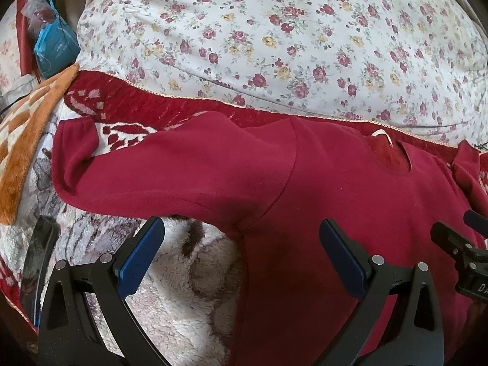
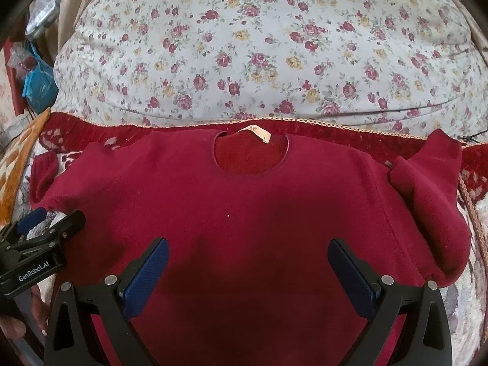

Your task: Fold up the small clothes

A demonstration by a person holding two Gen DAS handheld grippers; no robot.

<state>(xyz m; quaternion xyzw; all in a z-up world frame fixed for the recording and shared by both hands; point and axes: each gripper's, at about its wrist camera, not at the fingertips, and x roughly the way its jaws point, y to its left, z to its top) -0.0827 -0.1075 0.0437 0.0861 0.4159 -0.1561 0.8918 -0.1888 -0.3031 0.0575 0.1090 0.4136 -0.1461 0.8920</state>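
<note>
With both grippers' fingers spread wide, pinch the dark-red fleece sweater's (image 2: pixel 244 213) left sleeve (image 1: pixel 128 167), probably at its cuff.

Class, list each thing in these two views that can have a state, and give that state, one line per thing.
Sweater: spread flat, front up, unfolded.
Left sleeve: stretched out sideways.
Right sleeve: bent, lying bunched beside the body.
Neck label: showing at the collar.
Left gripper: open, empty.
Right gripper: open, empty.
</note>
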